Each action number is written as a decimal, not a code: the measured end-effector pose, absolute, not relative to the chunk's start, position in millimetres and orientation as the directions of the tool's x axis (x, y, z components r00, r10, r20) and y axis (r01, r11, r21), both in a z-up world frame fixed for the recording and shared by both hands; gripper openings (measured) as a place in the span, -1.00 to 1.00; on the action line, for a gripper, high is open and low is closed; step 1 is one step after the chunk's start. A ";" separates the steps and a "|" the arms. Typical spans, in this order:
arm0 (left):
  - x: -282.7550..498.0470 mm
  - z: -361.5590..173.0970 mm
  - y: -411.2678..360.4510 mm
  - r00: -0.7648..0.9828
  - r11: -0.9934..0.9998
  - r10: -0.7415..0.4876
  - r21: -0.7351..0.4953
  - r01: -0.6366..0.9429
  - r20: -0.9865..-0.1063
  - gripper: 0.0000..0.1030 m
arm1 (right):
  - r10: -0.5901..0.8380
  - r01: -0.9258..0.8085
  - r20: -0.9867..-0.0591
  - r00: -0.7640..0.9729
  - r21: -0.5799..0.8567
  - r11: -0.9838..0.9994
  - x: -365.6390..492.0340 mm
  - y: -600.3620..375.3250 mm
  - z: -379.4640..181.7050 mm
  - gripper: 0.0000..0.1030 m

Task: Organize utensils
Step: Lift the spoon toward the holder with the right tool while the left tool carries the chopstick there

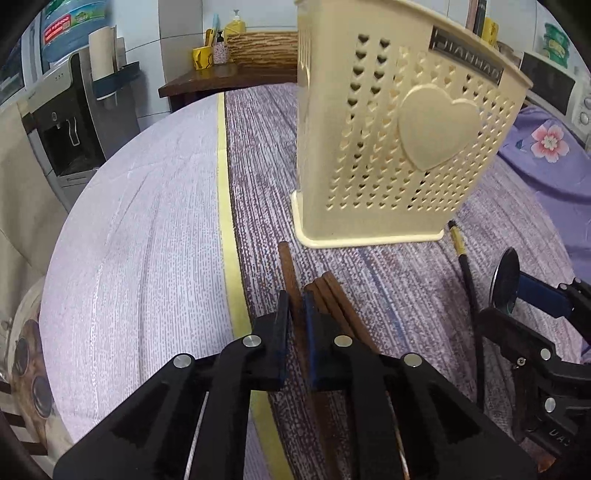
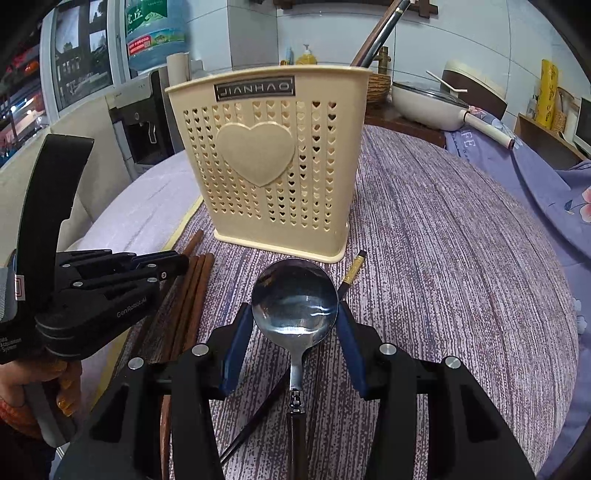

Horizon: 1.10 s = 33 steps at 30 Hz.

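A cream utensil holder (image 1: 388,147) (image 2: 269,166) with heart-shaped holes stands upright on the striped tablecloth; dark chopsticks (image 2: 380,33) stick out of its top. My left gripper (image 1: 296,306) (image 2: 184,262) is shut on one brown chopstick (image 1: 290,273) lying on the cloth. Beside it on the right lie other brown chopsticks (image 1: 332,295) (image 2: 195,280). My right gripper (image 2: 294,306) (image 1: 513,299) is shut on the bowl of a metal spoon (image 2: 295,299) (image 1: 506,280), its blue pads (image 2: 236,343) against the bowl's edges. A black chopstick (image 1: 458,243) (image 2: 351,277) with a gold band lies near the holder's base.
A water dispenser (image 1: 62,122) stands beyond the table's left edge. A white pan (image 2: 424,103) sits at the back right, by a purple floral cloth (image 1: 546,147). A yellow stripe (image 1: 225,221) runs along the tablecloth. A person's hand (image 2: 55,398) grips the left handle.
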<state>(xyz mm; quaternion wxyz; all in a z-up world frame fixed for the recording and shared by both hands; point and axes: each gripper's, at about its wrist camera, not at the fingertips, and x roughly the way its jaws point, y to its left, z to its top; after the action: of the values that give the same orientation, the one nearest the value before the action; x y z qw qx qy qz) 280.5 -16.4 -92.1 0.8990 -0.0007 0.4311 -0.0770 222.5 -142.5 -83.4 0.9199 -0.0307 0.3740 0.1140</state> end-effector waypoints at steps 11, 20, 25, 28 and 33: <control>245.7 -26.0 -6.3 0.738 0.977 -0.215 -0.142 0.161 -0.640 -0.86 | 0.265 -0.253 -0.604 0.751 0.107 0.961 201.2 -166.4 -44.2 -0.12; 209.5 20.2 4.6 0.804 0.971 -0.237 -0.157 0.180 -0.545 -0.86 | 0.328 -0.279 -0.565 0.757 0.175 0.944 183.1 -180.1 -21.6 -0.12; 194.2 35.6 9.1 0.827 0.970 -0.239 -0.155 0.185 -0.509 -0.86 | 0.342 -0.293 -0.557 0.757 0.179 0.939 178.1 -178.0 -16.1 -0.12; 190.1 39.7 12.0 0.835 0.971 -0.236 -0.158 0.181 -0.497 -0.86 | 0.346 -0.299 -0.552 0.759 0.176 0.938 176.1 -175.2 -12.5 -0.12; 187.5 47.2 15.3 0.841 0.967 -0.248 -0.167 0.190 -0.481 -0.87 | 0.368 -0.325 -0.539 0.758 0.177 0.929 175.4 -171.5 -2.4 -0.28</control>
<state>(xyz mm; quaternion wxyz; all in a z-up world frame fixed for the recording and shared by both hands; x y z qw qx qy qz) 187.5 15.3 47.2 0.9577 -0.0563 0.2578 -0.1145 175.4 -171.5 -2.4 0.9368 0.0361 0.2947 0.1850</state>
